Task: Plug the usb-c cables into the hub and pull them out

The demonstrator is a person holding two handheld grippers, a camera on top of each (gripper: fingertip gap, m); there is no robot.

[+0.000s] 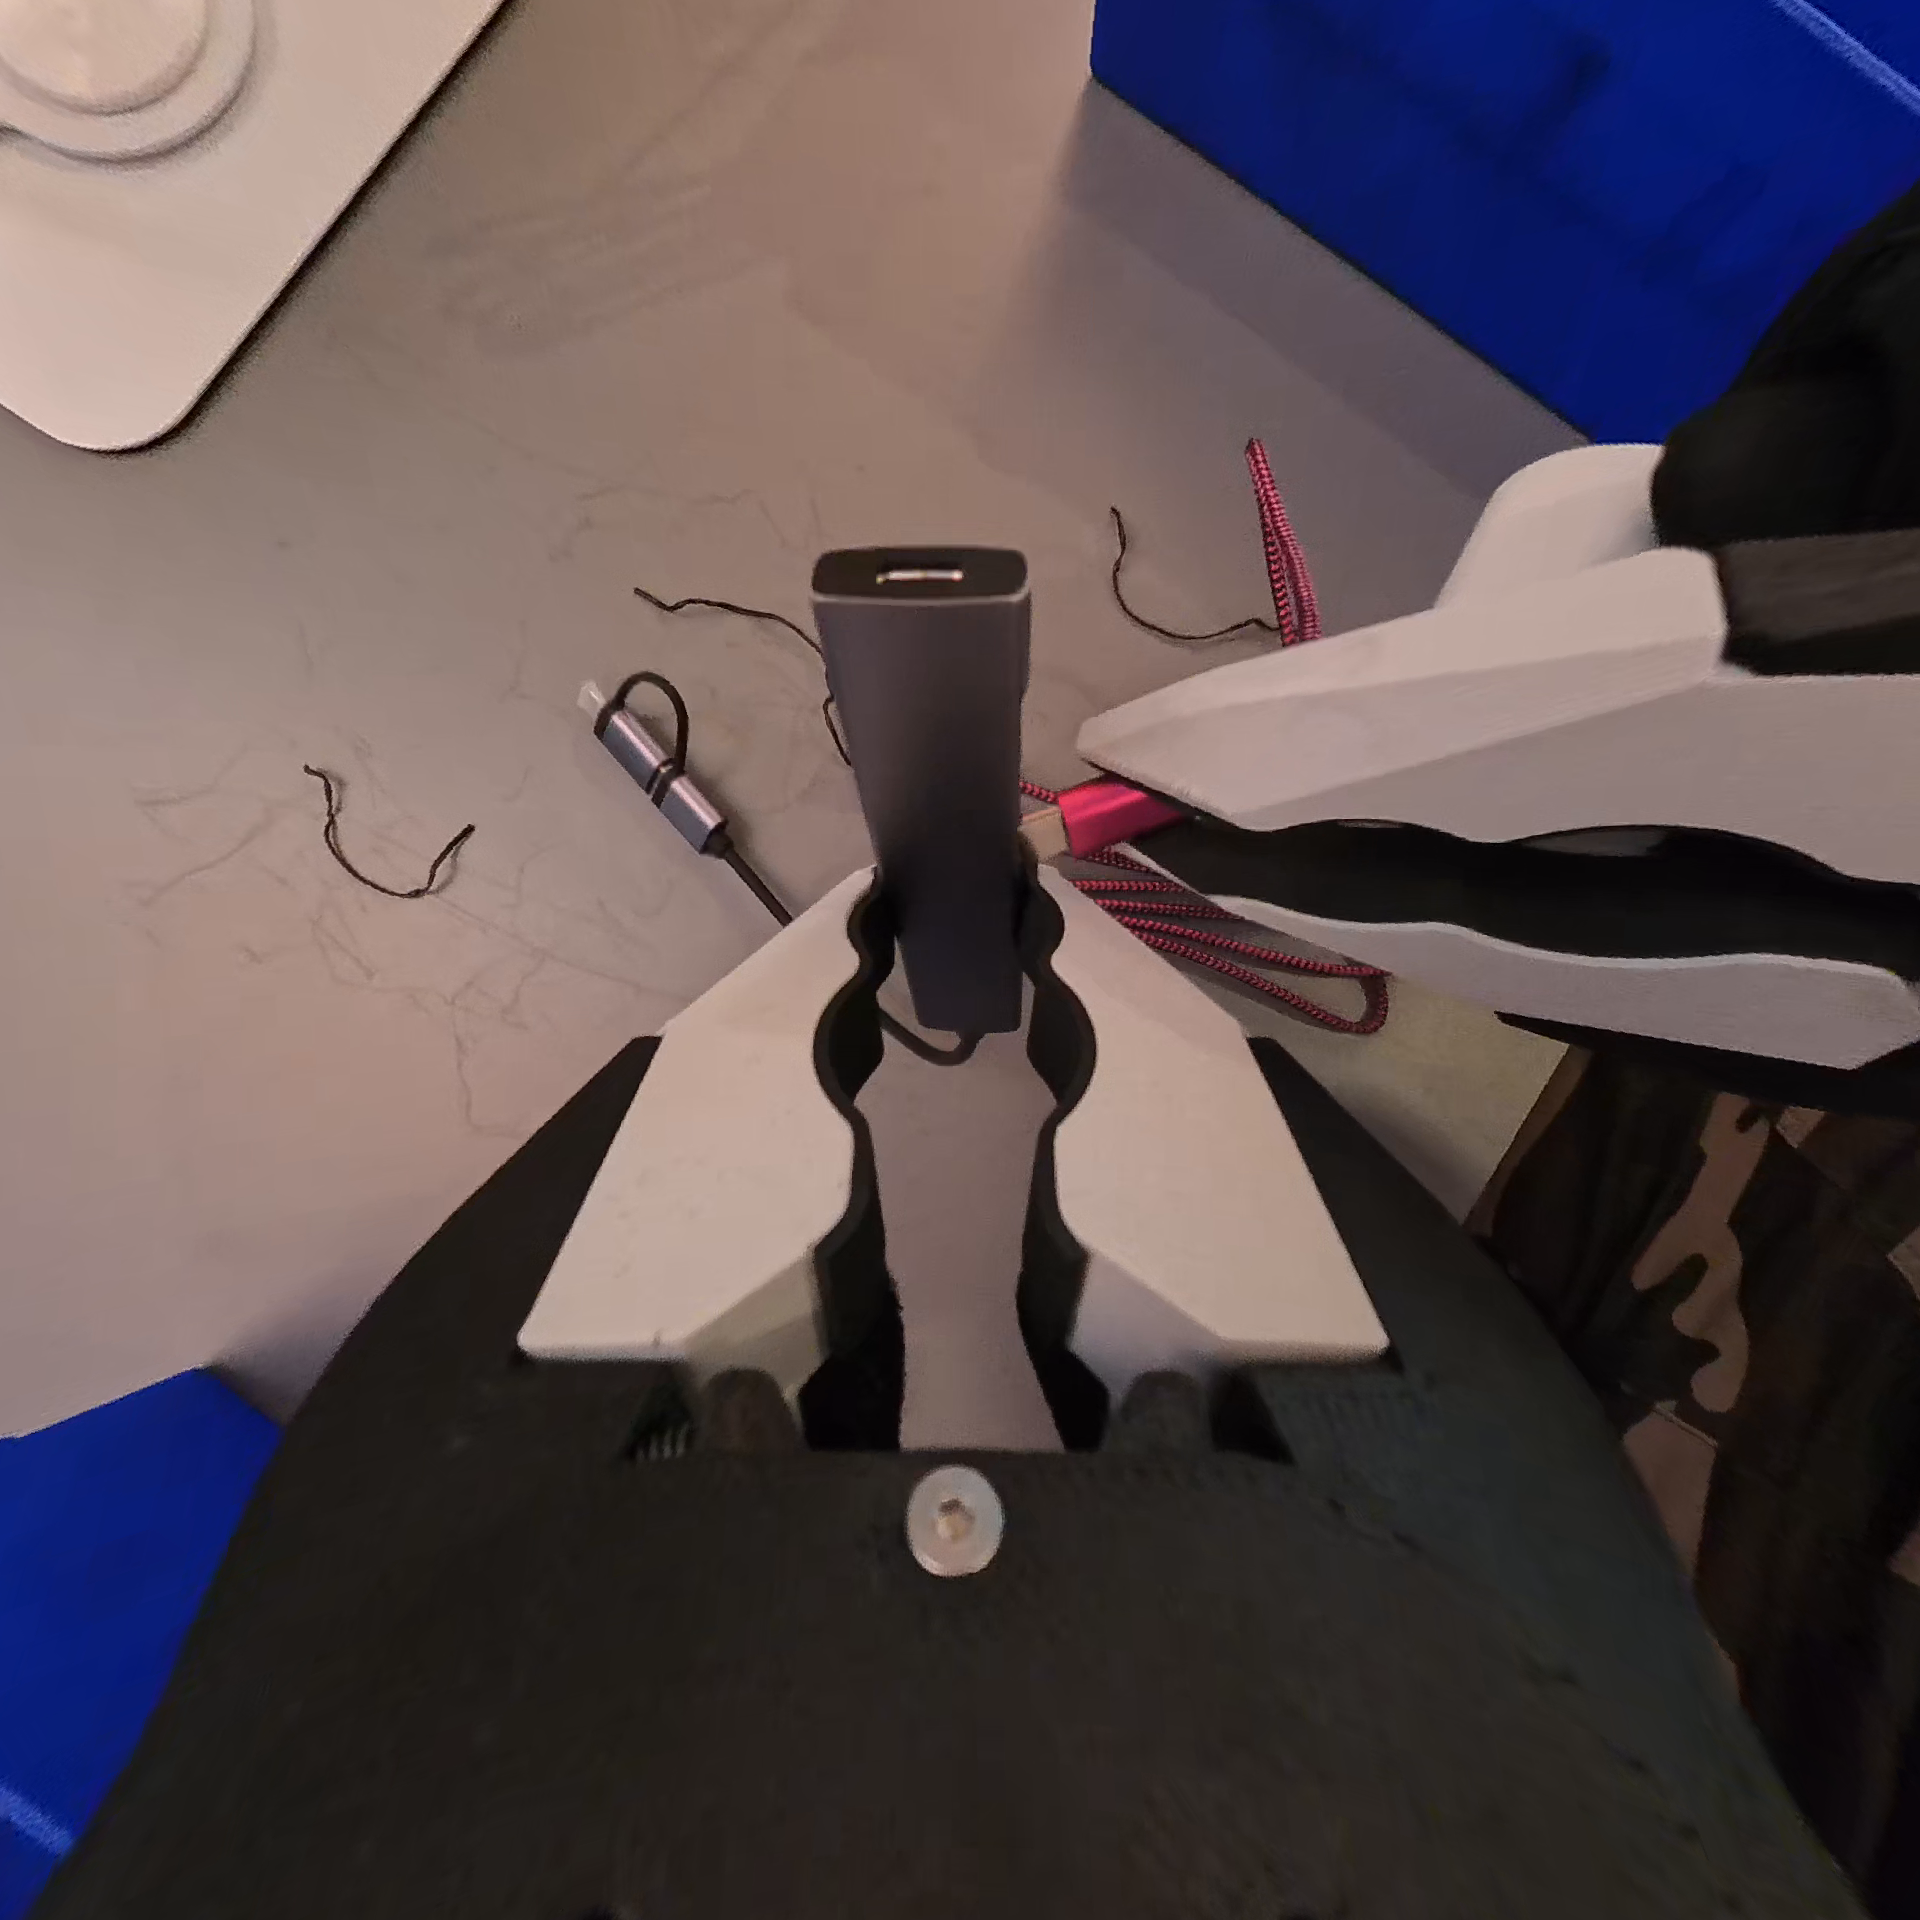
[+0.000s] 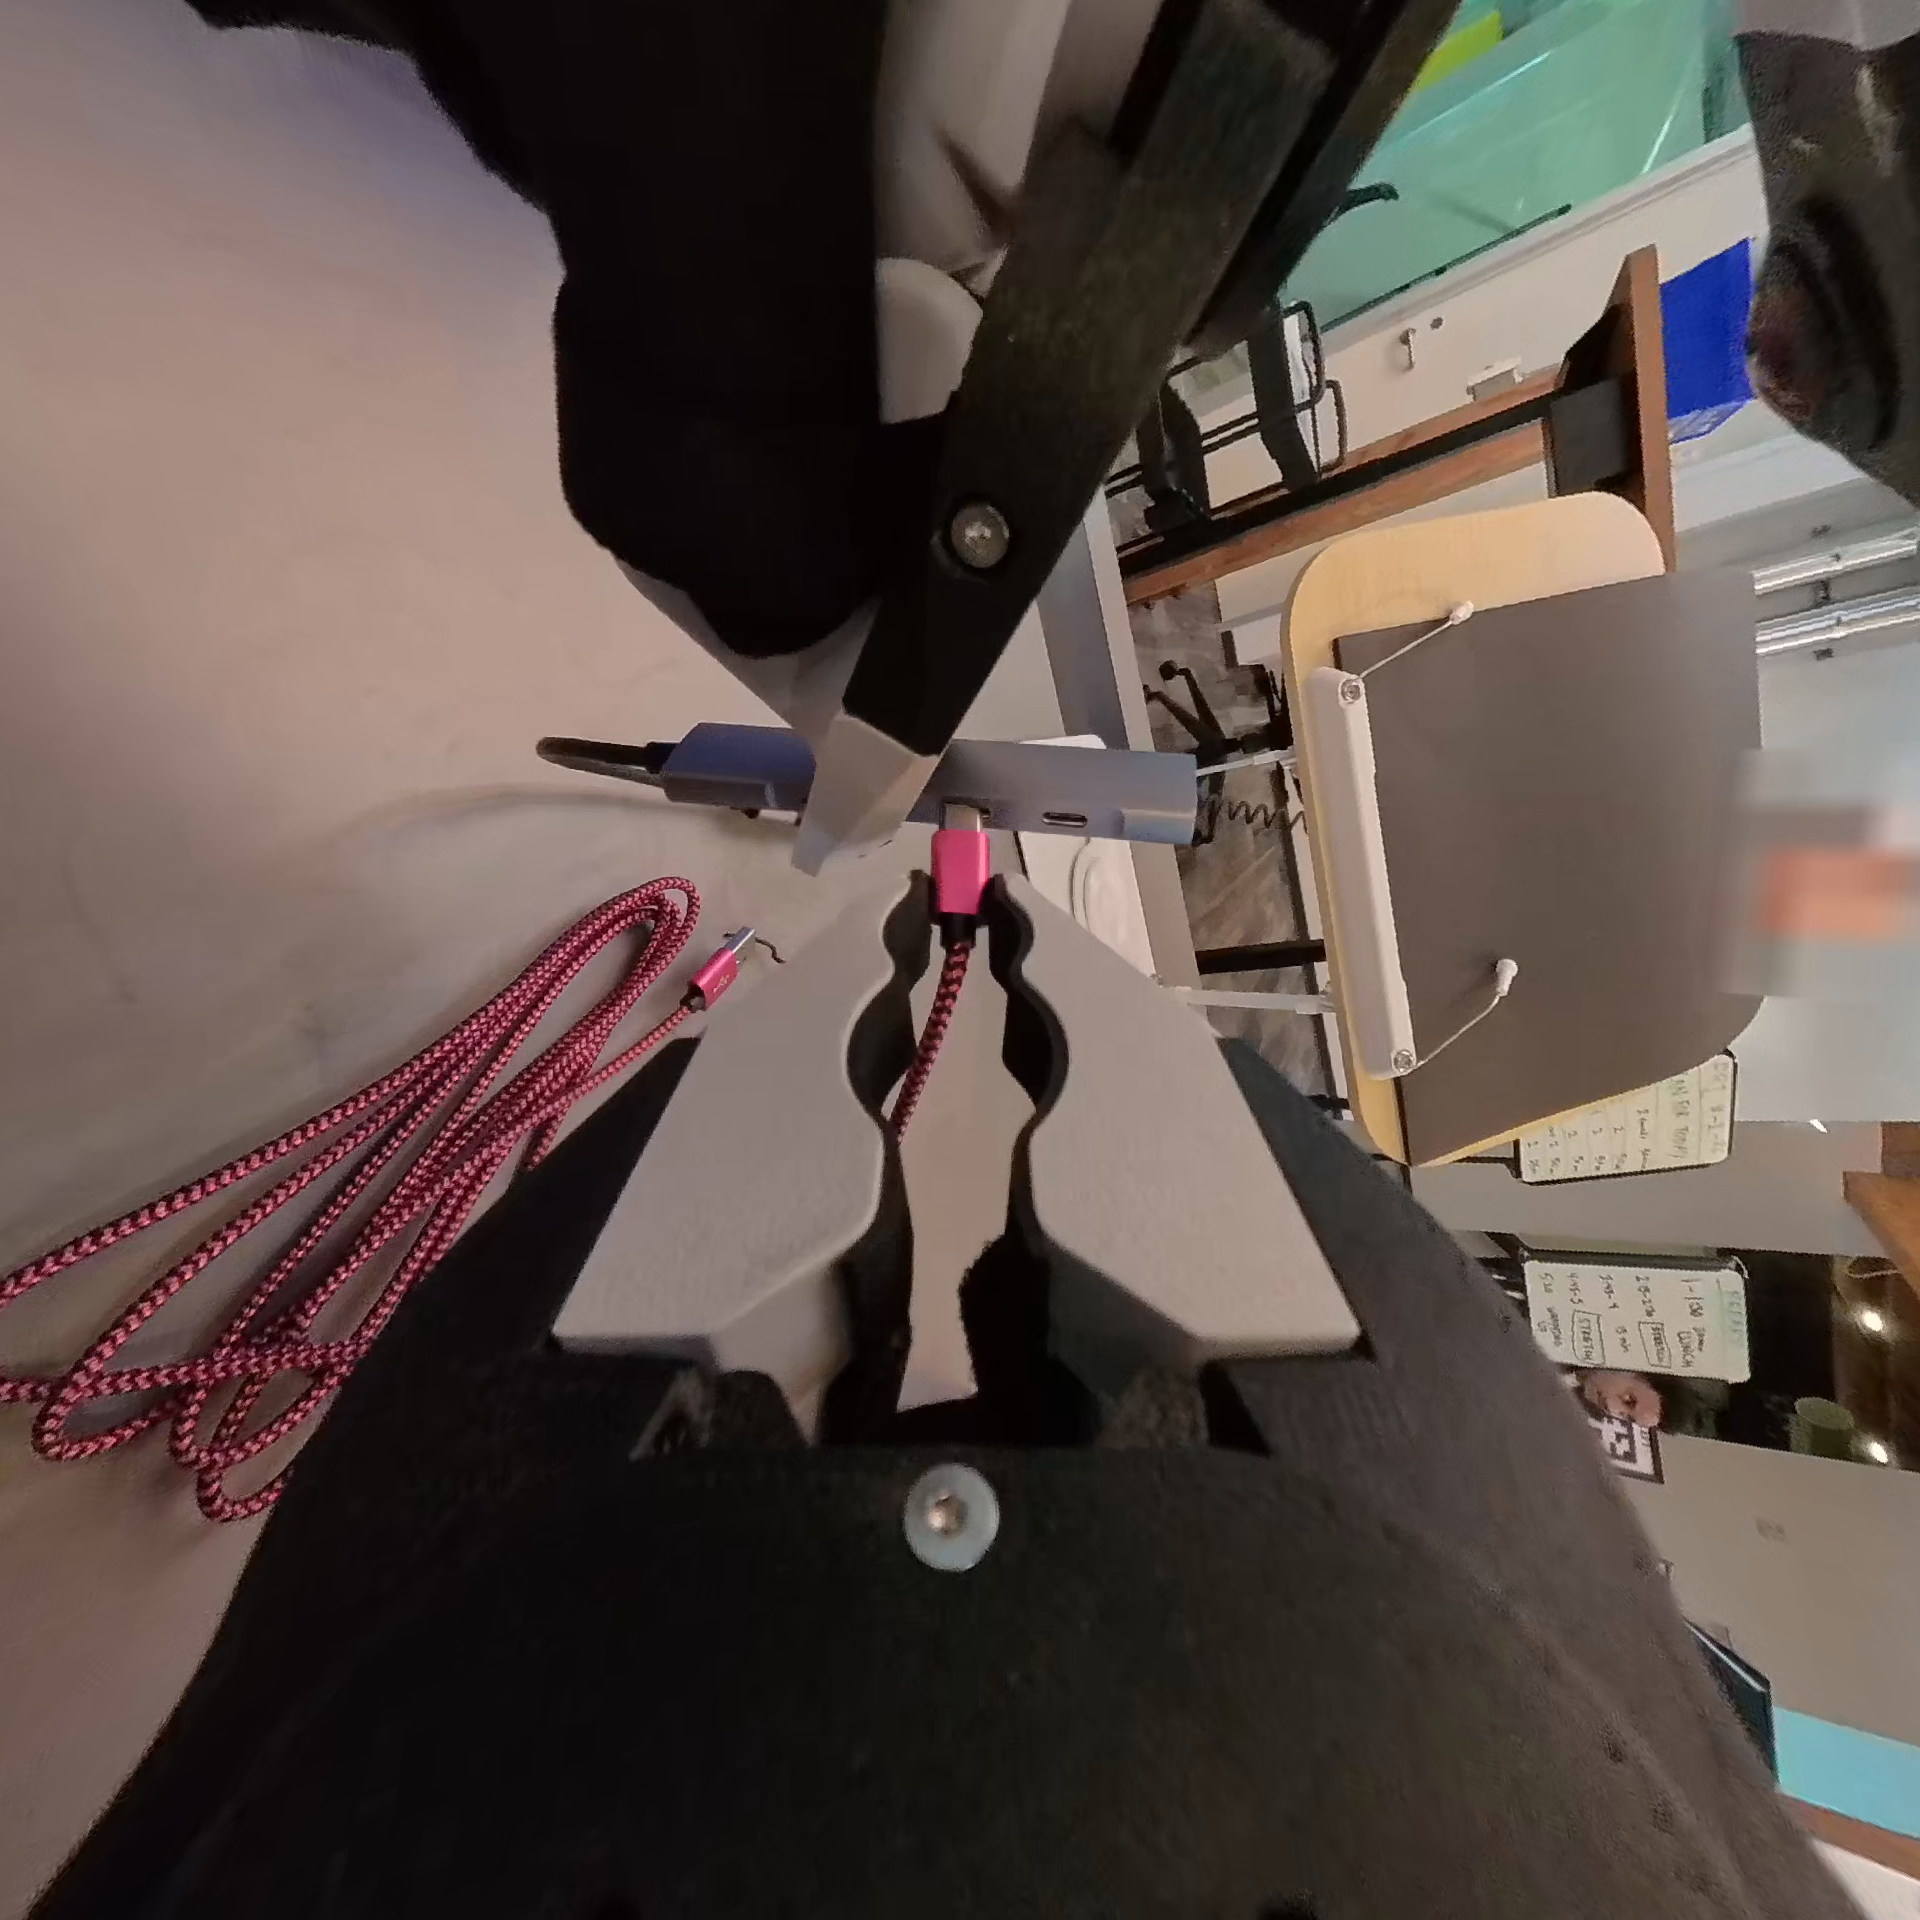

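Left white two-finger gripper (image 1: 951, 894) clamped at its fingertips on the grey metal slab-shaped hub (image 1: 925, 748), held off the grey table. Right white two-finger gripper (image 2: 956, 902) pinched on the pink USB-C plug (image 2: 958, 869), its tip at the hub's side port

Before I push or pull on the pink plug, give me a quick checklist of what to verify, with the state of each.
1. Left gripper clamps the grey hub: ok, held between the fingertips.
2. Right gripper clamps the pink plug: ok, its body sits between the fingertips.
3. Plug lined up with the hub port: ok, its metal tip meets the port.
4. Plug fully seated: cannot tell; some metal shows between the pink shell and the hub.
5. Braided cable has slack: ok, it lies in loose loops on the table.
6. Neighbouring port free: ok, nothing in it.
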